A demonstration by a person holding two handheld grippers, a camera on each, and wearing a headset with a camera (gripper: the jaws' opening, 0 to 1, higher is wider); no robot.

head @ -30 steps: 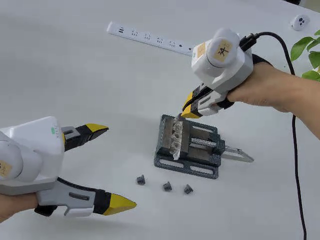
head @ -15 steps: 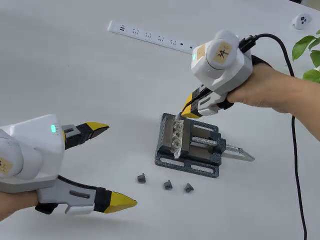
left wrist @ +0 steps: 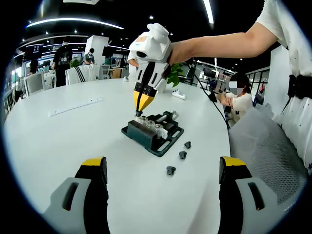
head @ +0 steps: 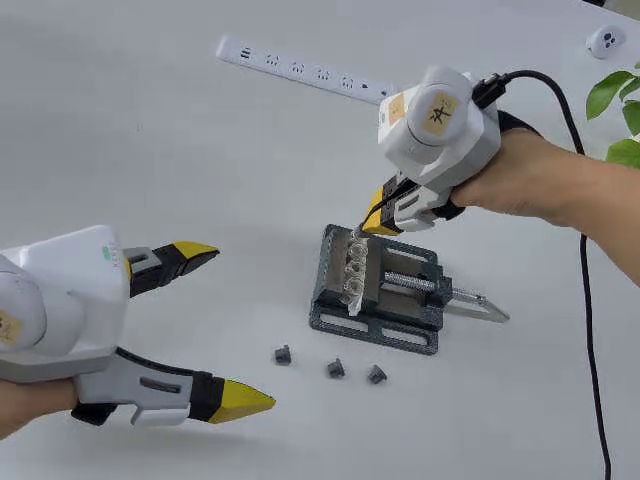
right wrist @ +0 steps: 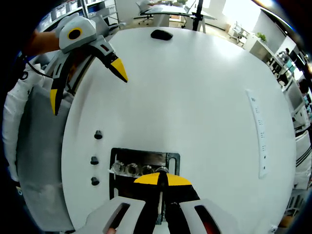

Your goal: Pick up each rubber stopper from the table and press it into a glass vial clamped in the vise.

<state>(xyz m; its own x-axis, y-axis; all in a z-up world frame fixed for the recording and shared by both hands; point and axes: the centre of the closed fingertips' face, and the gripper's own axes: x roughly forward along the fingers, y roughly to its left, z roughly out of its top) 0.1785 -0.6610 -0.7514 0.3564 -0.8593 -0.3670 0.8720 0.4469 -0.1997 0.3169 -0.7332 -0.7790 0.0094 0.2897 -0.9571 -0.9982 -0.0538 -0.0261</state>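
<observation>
**Jaws pinched above the vise at right, spread wide at left**

On the right gripper (head: 368, 228), right of centre and above it in the head view, we see the jaws pressed together on a small dark stopper (left wrist: 138, 113). In the left gripper view its end pokes out below the yellow tips. The stopper sits right at the mouth of the topmost vial in the row, and we cannot tell whether the two touch. The glass vials (head: 352, 270) stand upright in a line, clamped in the vise (head: 400, 335) near the middle of the frame. The left gripper (head: 240, 330) is at lower left, its jaws spread wide with nothing between them, well apart from the vise. Three loose stoppers (head: 335, 369) lie in a line on the white bench (head: 150, 150), just below the vise. A power strip (head: 300, 70) lies along the top of the frame.
</observation>
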